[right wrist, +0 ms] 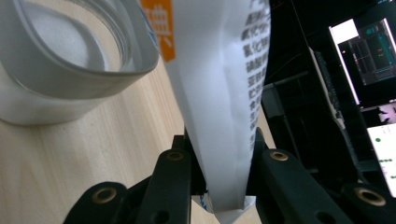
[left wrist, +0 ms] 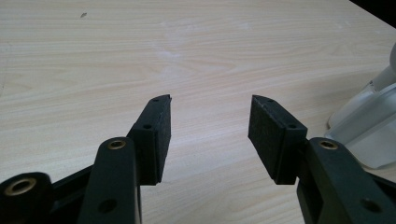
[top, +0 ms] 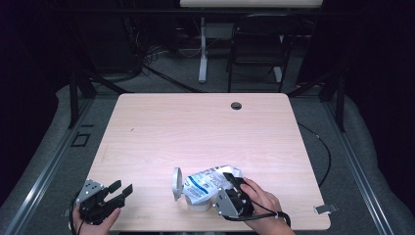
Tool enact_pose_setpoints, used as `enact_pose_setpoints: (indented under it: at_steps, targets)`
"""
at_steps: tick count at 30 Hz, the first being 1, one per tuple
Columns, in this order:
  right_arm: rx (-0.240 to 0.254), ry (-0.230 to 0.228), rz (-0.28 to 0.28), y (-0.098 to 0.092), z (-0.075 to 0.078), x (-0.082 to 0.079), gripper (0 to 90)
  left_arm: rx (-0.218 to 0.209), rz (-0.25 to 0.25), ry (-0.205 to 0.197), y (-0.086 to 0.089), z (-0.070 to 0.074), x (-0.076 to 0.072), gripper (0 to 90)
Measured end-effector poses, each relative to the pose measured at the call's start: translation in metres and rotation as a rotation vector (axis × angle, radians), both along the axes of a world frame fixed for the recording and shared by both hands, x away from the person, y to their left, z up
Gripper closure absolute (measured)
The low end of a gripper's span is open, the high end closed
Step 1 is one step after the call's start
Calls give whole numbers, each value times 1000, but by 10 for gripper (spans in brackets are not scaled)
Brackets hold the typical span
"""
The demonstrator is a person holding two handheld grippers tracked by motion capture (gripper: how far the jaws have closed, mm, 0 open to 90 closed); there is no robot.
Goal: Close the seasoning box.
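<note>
Right gripper [top: 230, 188]: jaws clamped on white refill pouch [right wrist: 219, 93], printed with black East Asian characters, orange patch | pouch tilted over open clear jar [right wrist: 70, 56], near table [top: 195, 127] edge | Left gripper [left wrist: 210, 135]: jaws wide apart, holding nothing.

White pouch [top: 208, 179] over jar [top: 198, 201] (open)

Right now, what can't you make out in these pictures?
- Bag contents: opaque wrapper, all views.
- Bag's print: too small in high view; cut off by the top edge in right gripper view.
- Container's contents: blurred in right gripper view.
- Right gripper pads: covered by the bag.
</note>
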State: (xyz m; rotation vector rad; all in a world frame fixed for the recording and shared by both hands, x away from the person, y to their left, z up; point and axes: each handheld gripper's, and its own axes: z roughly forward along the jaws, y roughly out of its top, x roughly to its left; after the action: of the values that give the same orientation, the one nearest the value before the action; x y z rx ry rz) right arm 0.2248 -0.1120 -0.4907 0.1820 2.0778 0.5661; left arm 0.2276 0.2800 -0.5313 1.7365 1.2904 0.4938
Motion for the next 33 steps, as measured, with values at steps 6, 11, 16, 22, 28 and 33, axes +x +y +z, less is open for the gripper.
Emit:
enact_pose_setpoints:
  at_steps: [6,11,16,22,28,33]
  targets:
    - [50,32,-5,1,0,0,790,-4,2,-1,0,-1,0,495]
    - [110,65,-9,0,1,2,791,-4,3,-1,0,-1,0,495]
    - [169,91,-17,-4,4,5,792,-2,2,1,0,-1,1,495]
    - [245,126,-28,-8,6,8,795,-1,3,1,0,-1,1,495]
    - [326,172,-35,-12,6,12,798,-2,2,-1,0,-1,0,495]
    - [379,197,-41,-14,7,14,801,-1,1,1,0,-1,0,495]
